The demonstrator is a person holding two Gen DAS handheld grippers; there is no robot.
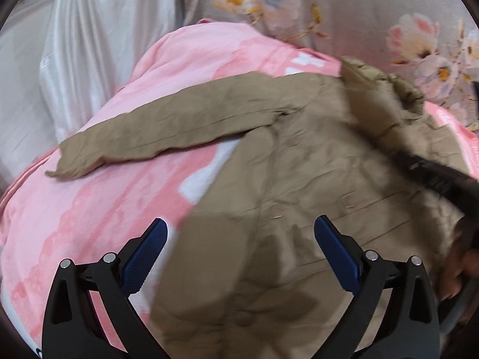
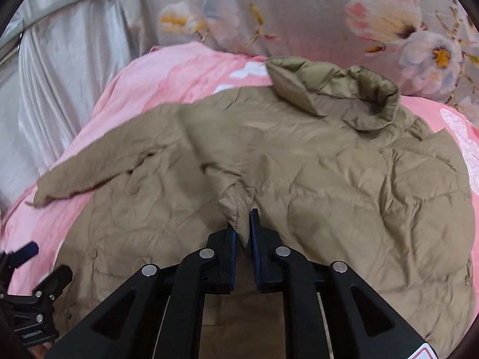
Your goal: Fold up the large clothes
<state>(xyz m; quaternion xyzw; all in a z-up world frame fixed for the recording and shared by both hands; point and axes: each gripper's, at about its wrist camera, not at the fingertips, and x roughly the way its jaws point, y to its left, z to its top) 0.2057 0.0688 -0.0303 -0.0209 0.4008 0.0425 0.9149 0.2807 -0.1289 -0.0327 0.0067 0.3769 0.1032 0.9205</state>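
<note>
Pinching khaki jacket (image 2: 299,164) sleeve.

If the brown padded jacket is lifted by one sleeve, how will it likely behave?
The jacket is probably floppy: its sleeve, between the right gripper pads, drapes in soft folds. It is likely light, as the quilted filling looks puffy. The smooth fabric may slip on the pink blanket.

A pink blanket (image 2: 185,68) with paler pink and white patches covers the bed from the centre out to nine o'clock. Behind it, from twelve round to two o'clock, lies grey bedding printed with pink and white flowers (image 2: 299,6). At ten o'clock hangs a shiny silver-white cloth (image 2: 69,59) in long vertical folds.
</note>
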